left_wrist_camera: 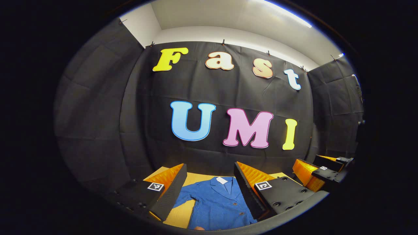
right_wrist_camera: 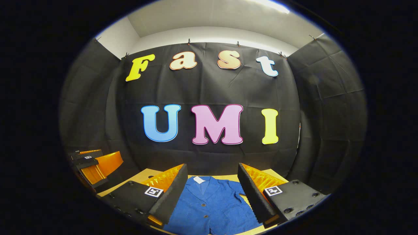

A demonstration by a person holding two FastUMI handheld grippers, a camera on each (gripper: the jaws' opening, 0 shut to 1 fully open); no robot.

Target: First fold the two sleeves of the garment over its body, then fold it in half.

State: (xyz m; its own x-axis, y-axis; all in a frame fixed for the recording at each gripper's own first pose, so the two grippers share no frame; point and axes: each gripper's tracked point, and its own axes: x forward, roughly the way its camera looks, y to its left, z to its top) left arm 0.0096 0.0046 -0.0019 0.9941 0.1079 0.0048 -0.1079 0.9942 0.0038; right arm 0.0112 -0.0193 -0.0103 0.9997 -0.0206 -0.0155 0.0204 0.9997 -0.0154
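While both tools hang above the work surface, the contents stand as follows: one blue button-front garment of nubby cloth (left_wrist_camera: 217, 202), laid flat and face up on a pale wooden tabletop (left_wrist_camera: 178, 216), collar toward the booth wall; a small white label (left_wrist_camera: 221, 180) sits inside the collar; brown buttons run down the front placket; one sleeve (left_wrist_camera: 187, 195) angles outward across the wood in the left gripper view, and the other sleeve (right_wrist_camera: 237, 191) shows beside the collar in the right gripper view.

Left gripper (left_wrist_camera: 210, 173): fingers spread wide, nothing between them but air, the garment's collar and chest framed in the gap below; not touching the cloth as far as can be seen.

Right gripper (right_wrist_camera: 213, 173): fingers likewise spread apart, holding nothing, raised over the garment's collar and buttoned front; it appears also at the right edge of the left gripper view (left_wrist_camera: 321, 171), just beside the left tool.

Containers: no bin, tray or basket is catalogued; the tabletop alone bears the garment.
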